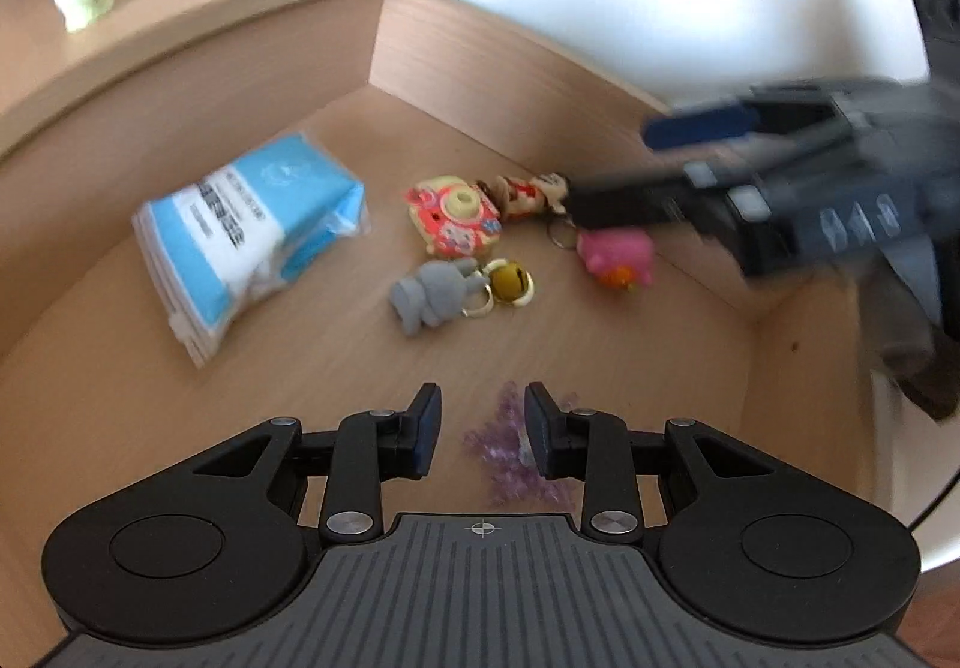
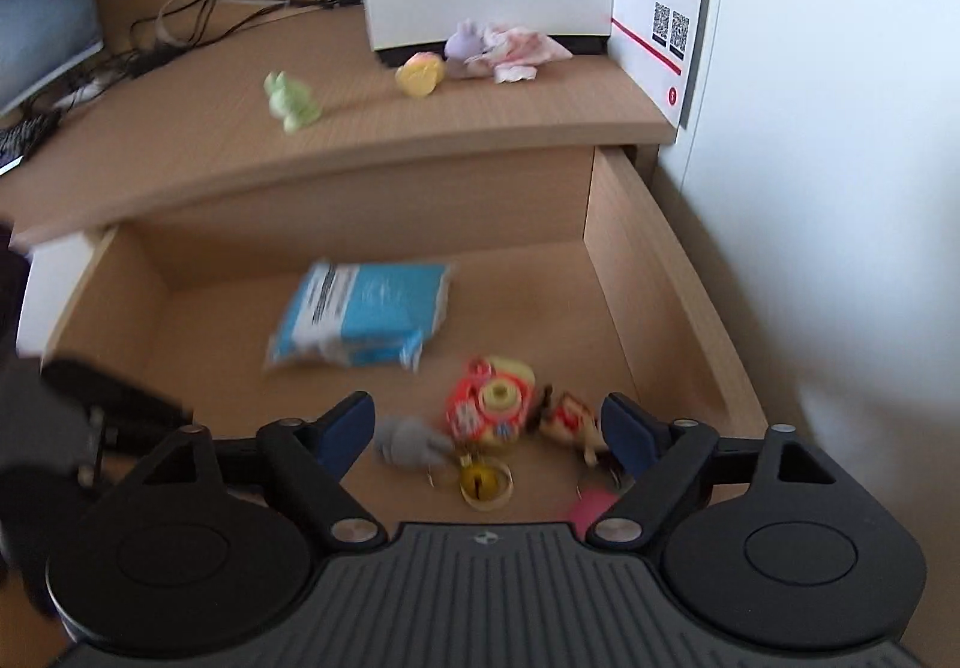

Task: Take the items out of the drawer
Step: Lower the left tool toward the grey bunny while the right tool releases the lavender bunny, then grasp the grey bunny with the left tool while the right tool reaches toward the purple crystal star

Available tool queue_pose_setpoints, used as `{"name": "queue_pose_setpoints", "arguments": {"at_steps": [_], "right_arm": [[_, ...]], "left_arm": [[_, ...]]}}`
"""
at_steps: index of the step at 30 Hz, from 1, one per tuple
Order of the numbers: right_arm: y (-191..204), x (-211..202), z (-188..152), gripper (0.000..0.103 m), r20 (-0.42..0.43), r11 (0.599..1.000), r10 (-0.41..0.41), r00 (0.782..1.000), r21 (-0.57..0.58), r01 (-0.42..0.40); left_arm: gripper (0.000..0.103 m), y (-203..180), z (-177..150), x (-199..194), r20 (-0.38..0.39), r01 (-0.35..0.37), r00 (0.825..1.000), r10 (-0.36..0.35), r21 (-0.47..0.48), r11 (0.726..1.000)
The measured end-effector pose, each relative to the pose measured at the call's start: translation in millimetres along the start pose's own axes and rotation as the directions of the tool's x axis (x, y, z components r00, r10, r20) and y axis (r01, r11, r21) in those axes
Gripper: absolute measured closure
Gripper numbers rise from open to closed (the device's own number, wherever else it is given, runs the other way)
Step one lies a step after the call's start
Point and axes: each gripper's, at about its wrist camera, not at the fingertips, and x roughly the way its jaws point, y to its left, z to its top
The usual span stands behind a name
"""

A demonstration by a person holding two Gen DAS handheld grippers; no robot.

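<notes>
Open drawer (image 2: 660, 272), top access free. Blue packet (image 2: 360, 317) blocks floor at 11 o'clock in the right wrist view; toy cluster (image 2: 489, 416) crowds 12 o'clock between the right gripper (image 2: 487, 428) fingers. Bare floor at 9 and 1 o'clock. Desktop edge (image 2: 336, 176) overhangs rear. Purple beads (image 1: 510, 452) lie under left gripper (image 1: 483, 431).

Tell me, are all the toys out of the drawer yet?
Not yet. A green bunny figure, a yellow toy and a purple plush already sit on the desktop. Neither the left gripper nor the open right gripper holds anything. Still in the drawer: blue tissue pack, toy camera, grey figure, bell, pink toy, purple beads.
</notes>
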Motion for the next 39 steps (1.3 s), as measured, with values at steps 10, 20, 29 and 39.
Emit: {"name": "queue_pose_setpoints", "arguments": {"at_steps": [10, 20, 29, 39], "right_arm": [[-21.5, -20.1, -27.7, 0.017, 0.016, 0.995, 0.079, 0.997, 0.051, -0.08], [-28.3, -29.9, -29.0, 0.013, -0.076, 0.995, 0.078, 0.994, 0.061, -0.073], [9.6, 7.6, -27.9, 0.007, -0.327, 0.99, 0.139, 0.935, 0.05, -0.129], [51.3, 78.8, -10.5, 0.007, -0.547, 0.989, 0.141, 0.825, 0.049, -0.136]], "left_arm": [[0.07, -15.9, 24.2, 29.8, 0.057, -0.129, 0.991, 0.119, 0.236, 0.963], [0.069, -1.9, 39.7, 62.6, -0.038, -0.116, 0.992, 0.122, 0.136, 0.984], [0.069, 18.9, 8.1, -30.9, -0.012, -0.113, 0.994, 0.113, 0.003, 0.994], [0.07, 42.2, -29.3, -87.4, 0.029, -0.059, 0.998, 0.063, -0.132, 0.989]]}}
